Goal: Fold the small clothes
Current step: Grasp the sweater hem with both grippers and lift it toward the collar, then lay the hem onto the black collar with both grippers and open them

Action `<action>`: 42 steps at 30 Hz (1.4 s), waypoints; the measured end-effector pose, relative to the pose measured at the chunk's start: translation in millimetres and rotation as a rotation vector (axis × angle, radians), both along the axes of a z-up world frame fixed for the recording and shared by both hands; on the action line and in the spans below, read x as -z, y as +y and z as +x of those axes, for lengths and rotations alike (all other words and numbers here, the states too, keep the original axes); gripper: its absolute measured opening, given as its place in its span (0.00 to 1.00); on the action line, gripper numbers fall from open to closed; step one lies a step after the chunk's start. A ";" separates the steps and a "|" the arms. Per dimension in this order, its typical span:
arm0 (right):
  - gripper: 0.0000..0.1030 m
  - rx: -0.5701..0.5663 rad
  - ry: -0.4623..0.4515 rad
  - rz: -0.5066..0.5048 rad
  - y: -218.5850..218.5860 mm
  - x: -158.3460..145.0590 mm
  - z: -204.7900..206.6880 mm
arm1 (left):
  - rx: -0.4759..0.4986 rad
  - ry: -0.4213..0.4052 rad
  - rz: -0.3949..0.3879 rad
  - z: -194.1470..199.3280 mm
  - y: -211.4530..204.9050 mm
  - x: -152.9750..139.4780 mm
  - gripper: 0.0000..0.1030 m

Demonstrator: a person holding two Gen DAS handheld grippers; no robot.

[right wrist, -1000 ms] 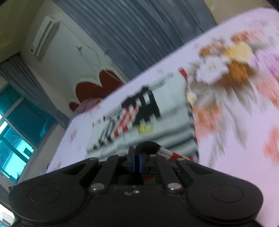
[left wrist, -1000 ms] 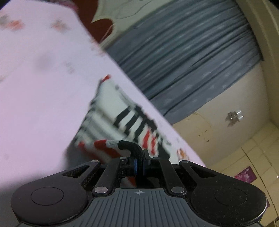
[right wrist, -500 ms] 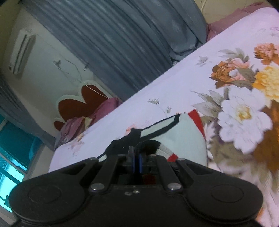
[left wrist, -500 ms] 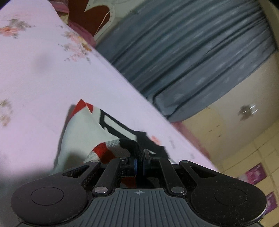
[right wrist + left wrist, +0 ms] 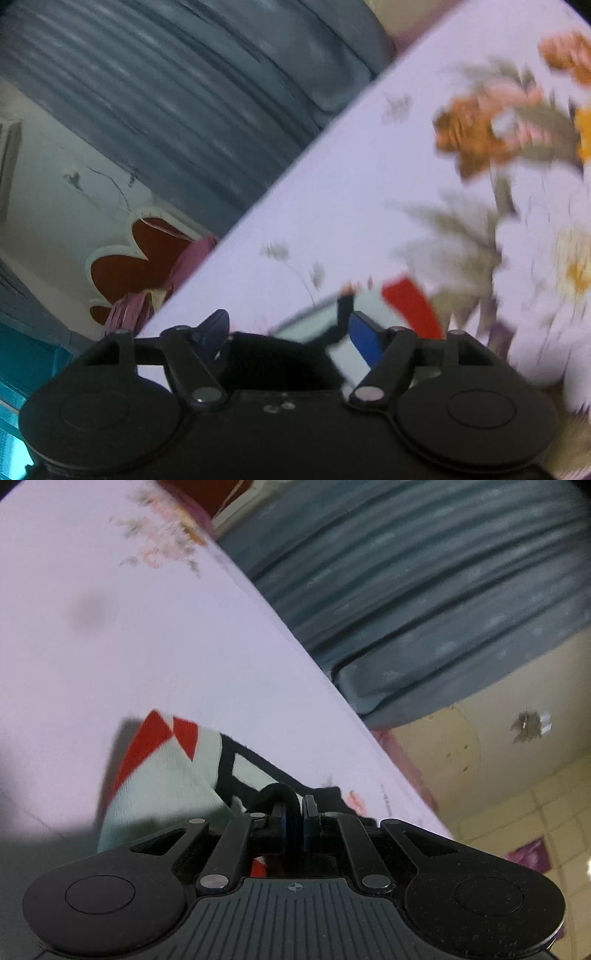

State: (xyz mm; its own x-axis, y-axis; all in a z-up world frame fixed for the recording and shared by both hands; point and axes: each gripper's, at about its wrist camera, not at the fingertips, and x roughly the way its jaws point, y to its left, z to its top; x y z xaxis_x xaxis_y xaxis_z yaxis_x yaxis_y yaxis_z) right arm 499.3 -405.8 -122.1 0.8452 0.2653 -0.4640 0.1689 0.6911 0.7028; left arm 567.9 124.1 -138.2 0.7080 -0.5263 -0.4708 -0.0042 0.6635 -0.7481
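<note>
My left gripper fingers pinch the black hem of the small white knit garment w/ red and black pattern, lying on the pale floral bedsheet. Right gripper fingers just spread, cloth loose btwn them. Risk: one-sided hold drags the fold askew; right finger could snag the hem.

Seemingly bare bedsheet beyond garment.
</note>
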 end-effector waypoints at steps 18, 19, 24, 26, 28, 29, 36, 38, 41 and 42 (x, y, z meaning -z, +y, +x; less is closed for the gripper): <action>0.48 -0.283 0.109 -0.579 64.7 -2.4 27.6 | 0.269 -0.118 0.715 22.1 -61.0 -15.8 0.57; 0.42 -0.300 0.109 -0.635 72.5 -1.4 28.4 | 0.295 -0.121 0.778 24.8 -69.9 -11.2 0.52; 0.04 -0.340 0.087 -0.763 85.6 -5.3 27.1 | 0.191 -0.282 0.818 3.1 -69.6 -25.1 0.04; 0.04 -0.247 0.003 -0.781 77.0 -18.6 14.4 | 0.085 -0.300 0.812 -4.5 -59.0 -30.8 0.04; 0.04 -0.193 0.012 -0.779 64.8 -15.8 13.0 | 0.084 -0.213 0.769 4.5 -50.2 -19.6 0.04; 0.04 -0.207 0.053 -0.760 61.8 -8.5 18.2 | 0.094 -0.183 0.774 8.6 -51.3 -13.2 0.04; 0.06 -0.191 0.112 -0.740 61.0 8.7 24.3 | 0.134 -0.174 0.870 14.8 -62.7 -15.4 0.04; 0.28 -0.189 0.116 -0.742 60.7 5.6 24.1 | 0.119 -0.174 0.893 16.1 -68.3 -15.6 0.33; 0.60 -0.173 0.045 -0.740 67.5 -13.1 13.7 | 0.048 -0.204 0.898 7.8 -65.8 -27.0 0.76; 0.57 -0.185 0.022 -0.751 74.0 -17.0 10.8 | 0.021 -0.239 0.895 0.9 -68.9 -35.9 0.76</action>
